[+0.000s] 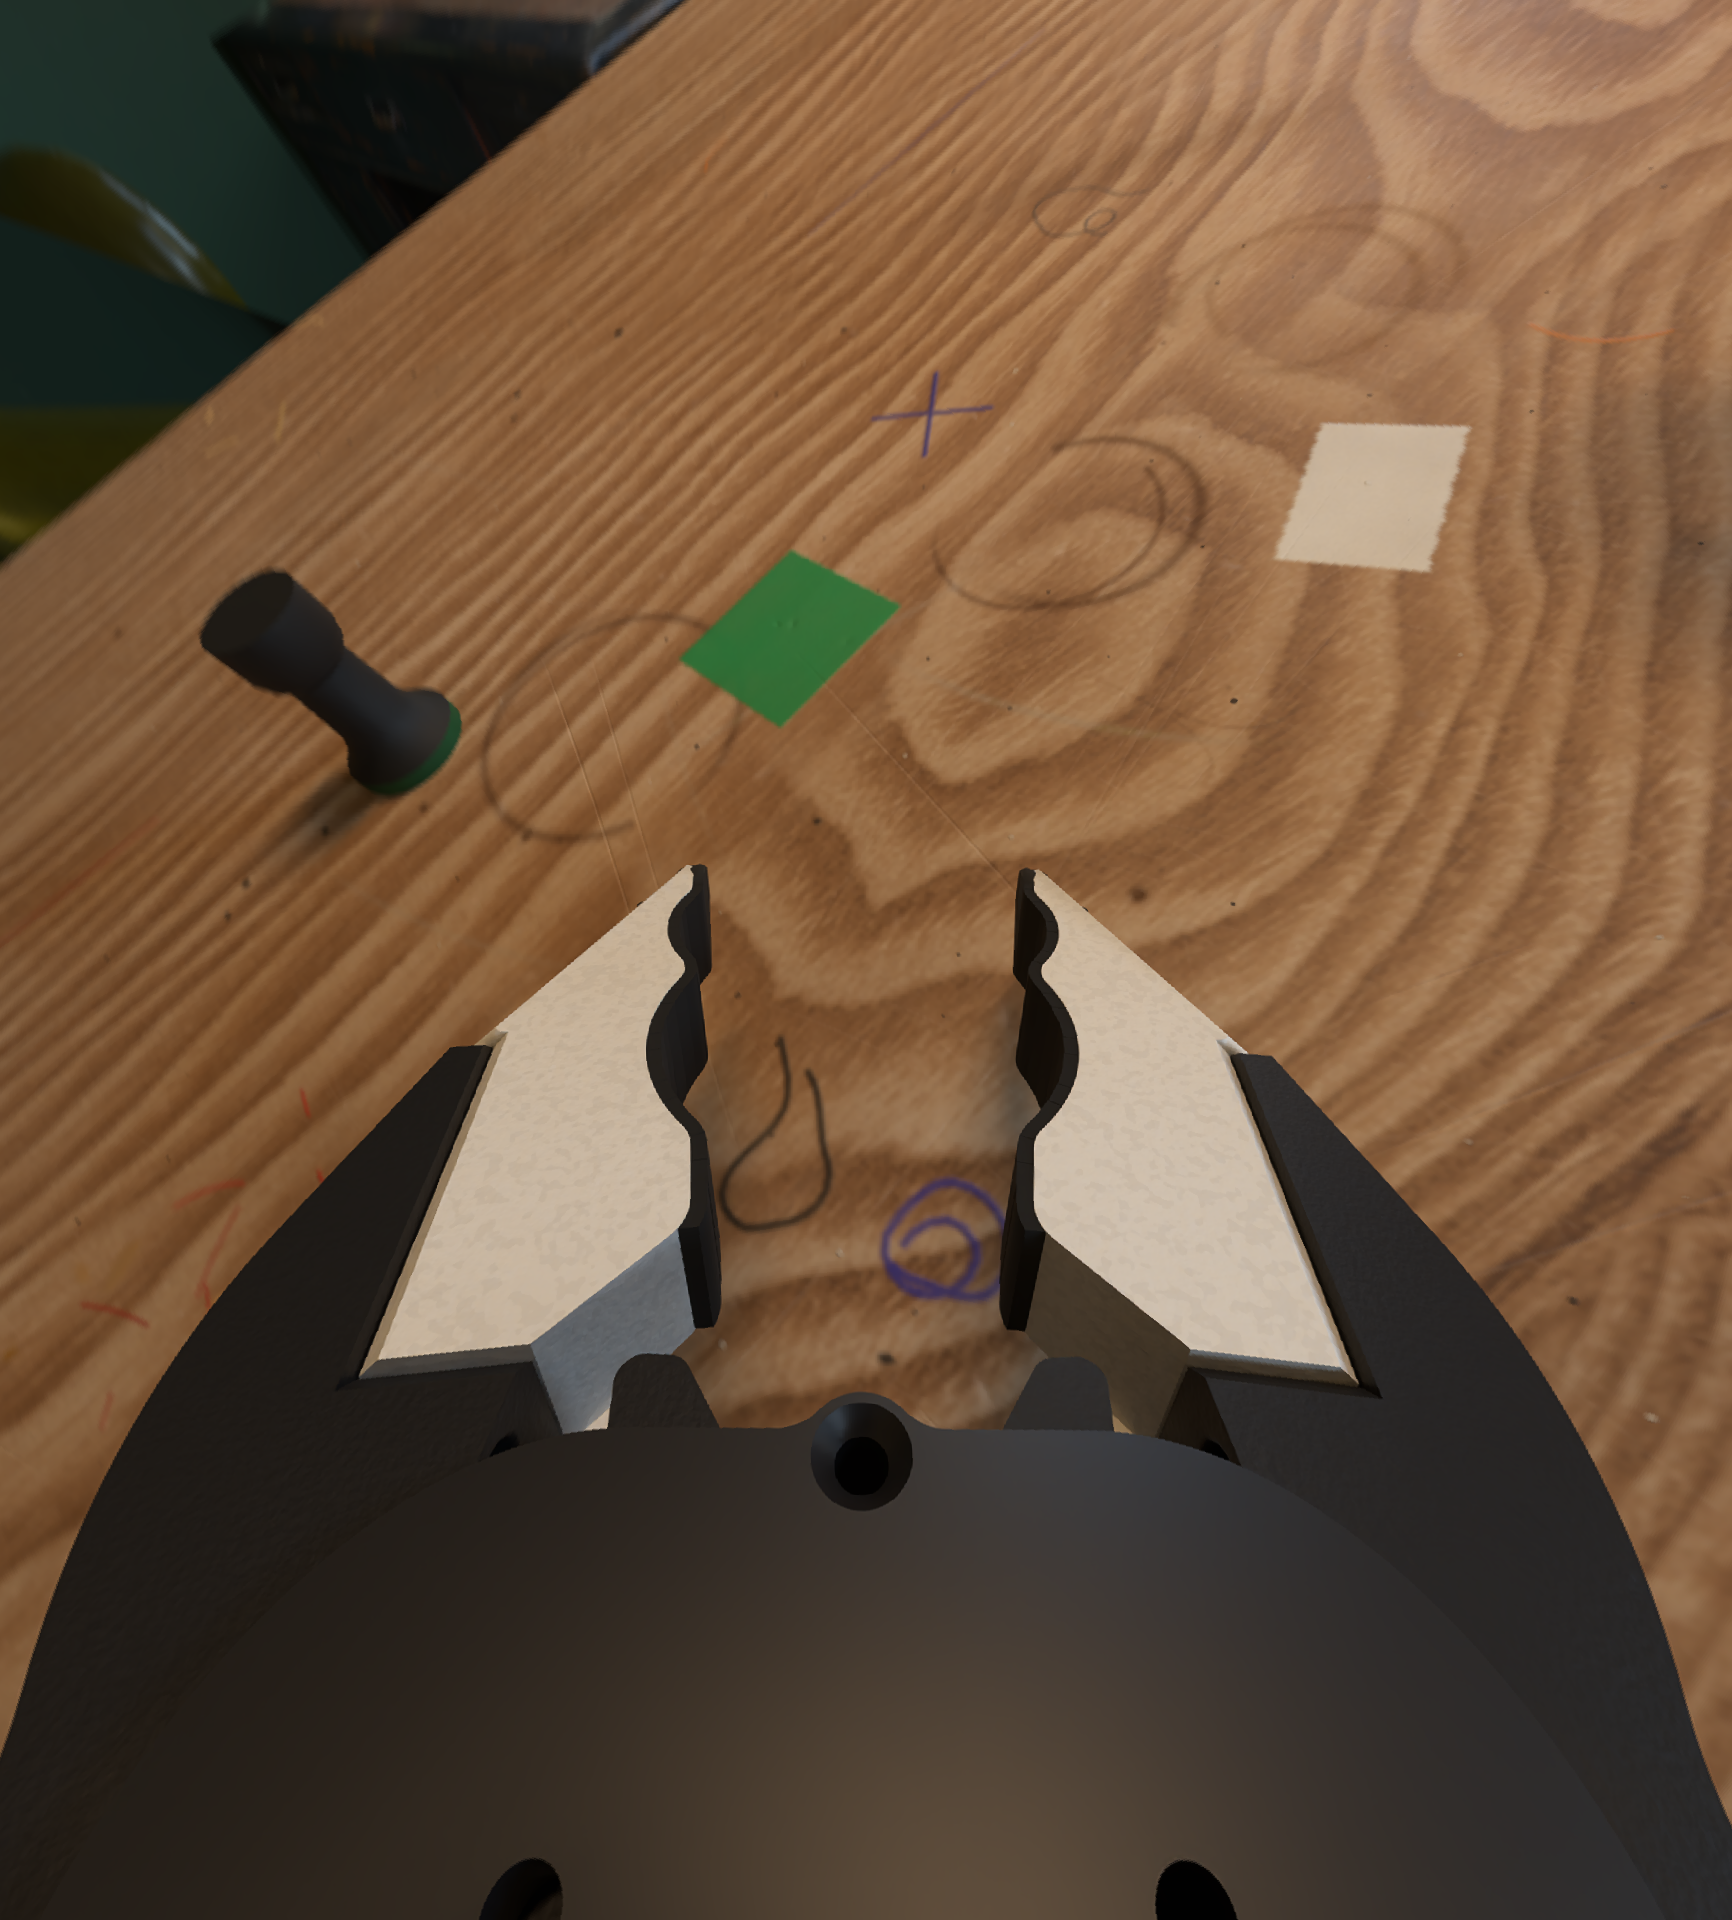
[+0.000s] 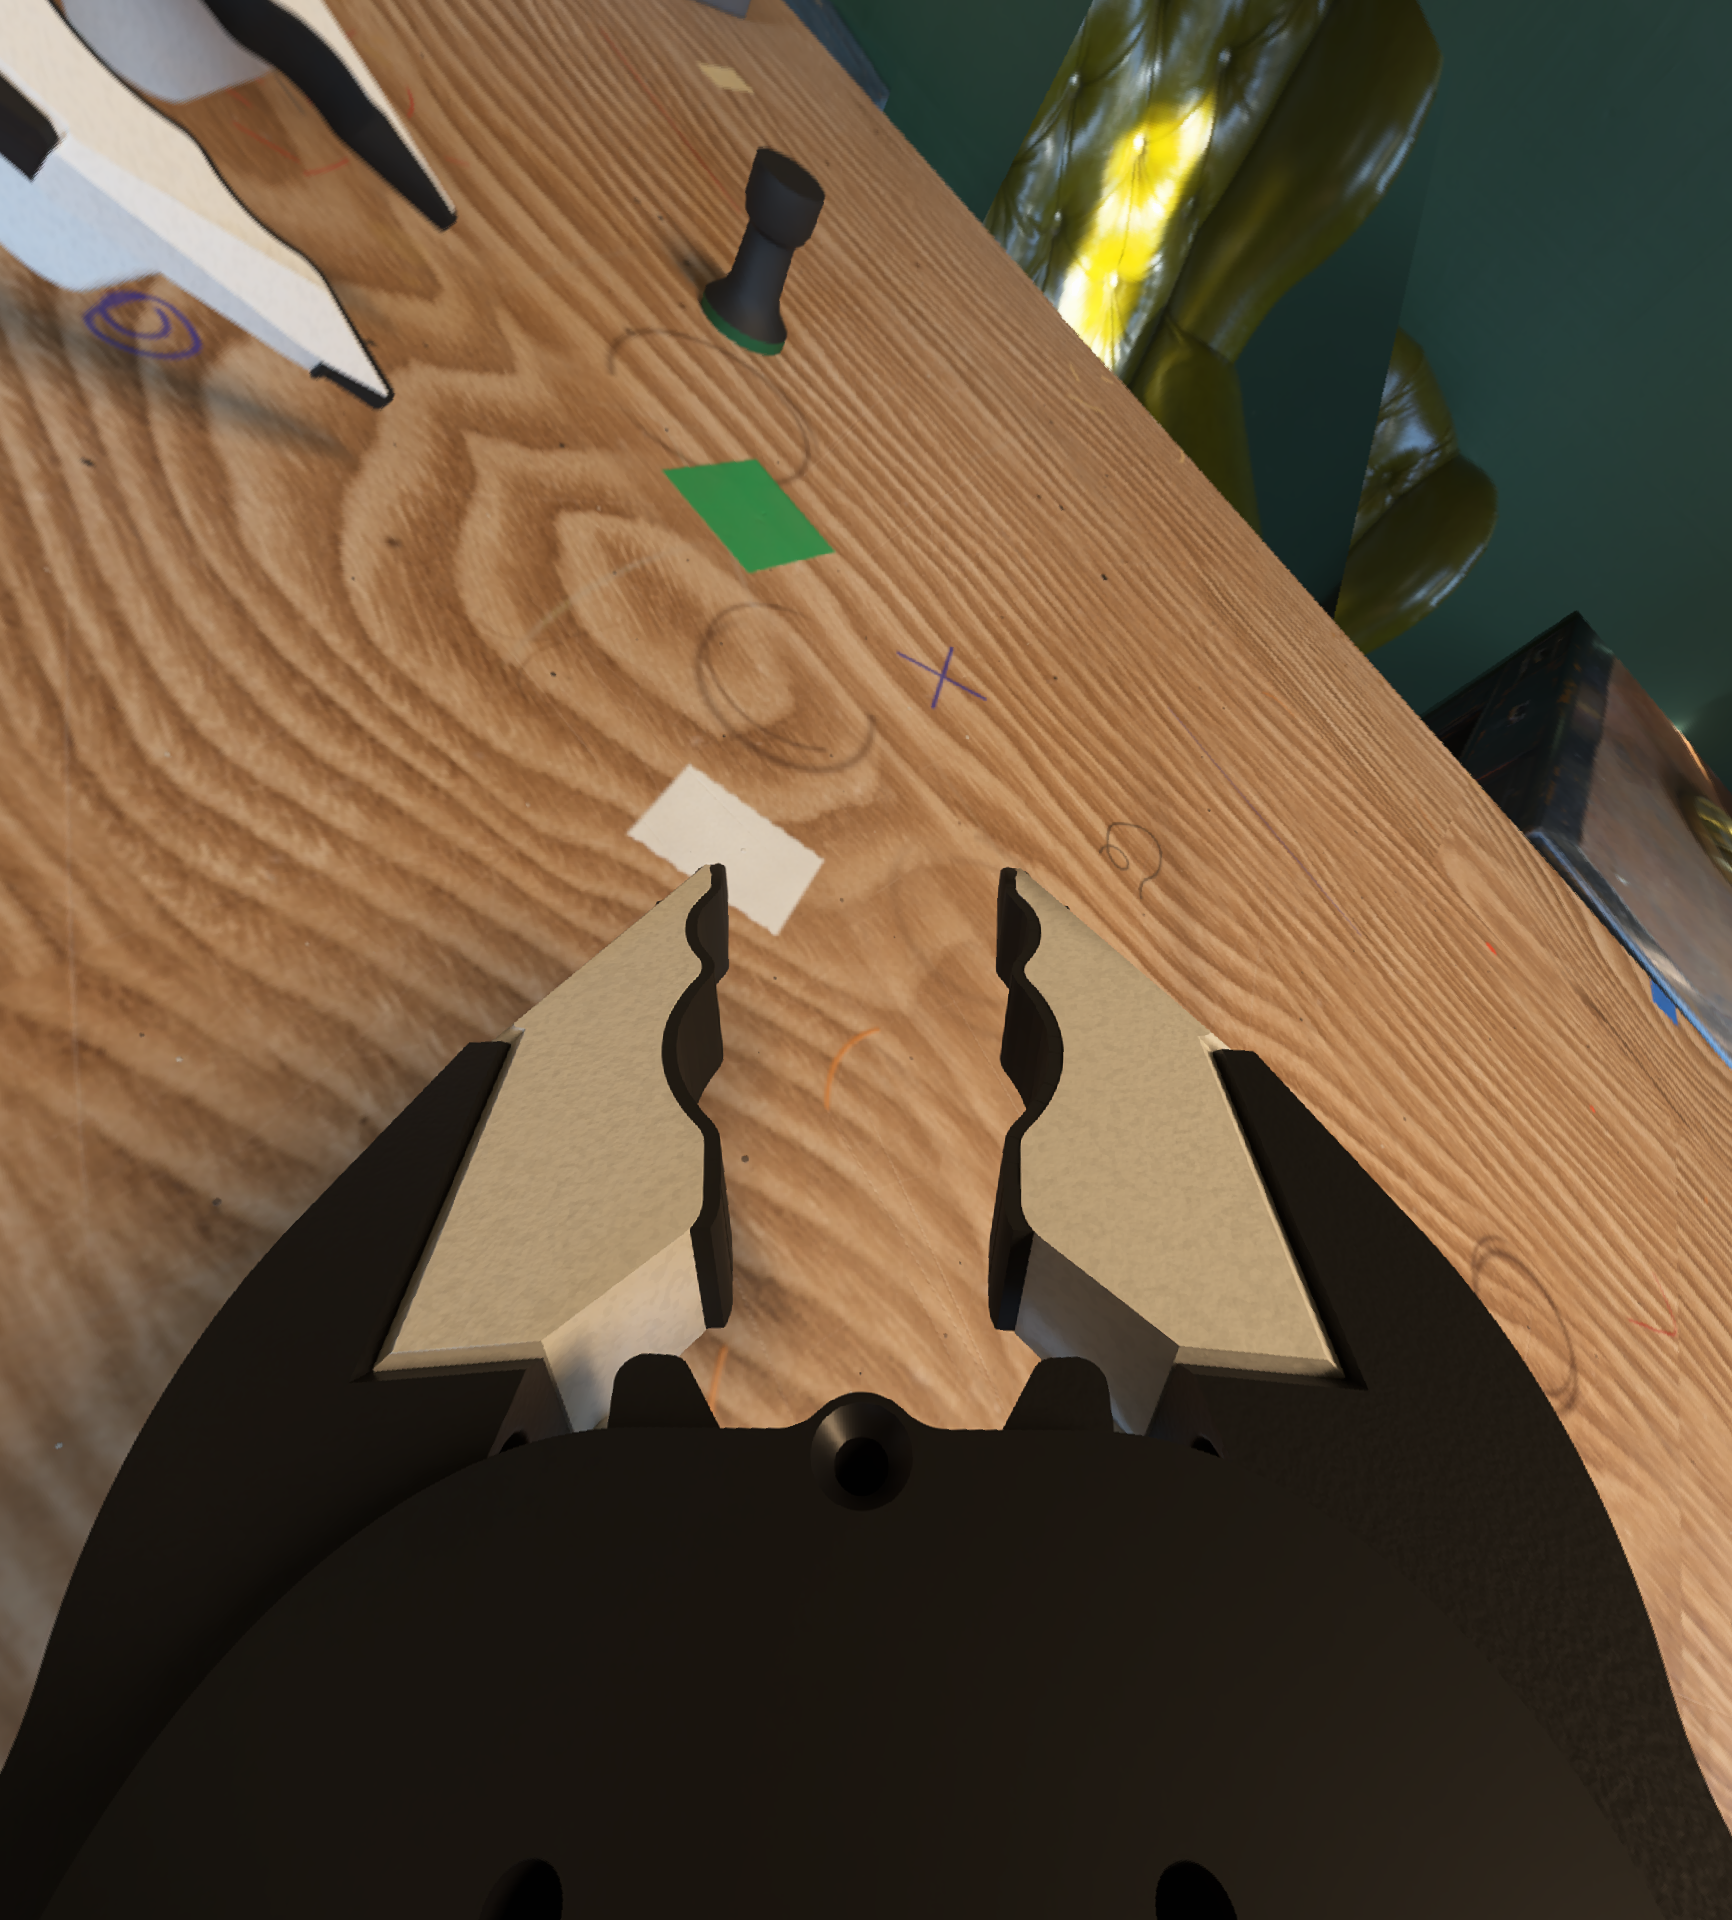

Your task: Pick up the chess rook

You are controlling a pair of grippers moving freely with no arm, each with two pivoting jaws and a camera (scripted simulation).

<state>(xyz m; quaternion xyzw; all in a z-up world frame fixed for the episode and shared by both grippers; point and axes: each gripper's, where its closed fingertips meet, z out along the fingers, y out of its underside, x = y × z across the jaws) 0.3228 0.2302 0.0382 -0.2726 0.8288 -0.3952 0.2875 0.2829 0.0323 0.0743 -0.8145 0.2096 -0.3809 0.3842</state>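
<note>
While both hand-held grippers hover released over the table (image 1: 1257, 831), the rook (image 1: 327, 681) stands upright far left of the left hand-held gripper (image 1: 860, 883) — near the table edge, just beyond a green patch (image 1: 789, 636). The right hand-held gripper (image 2: 860, 883) grasps nothing — a white patch (image 2: 737, 836) lies at its left fingertip.
</note>
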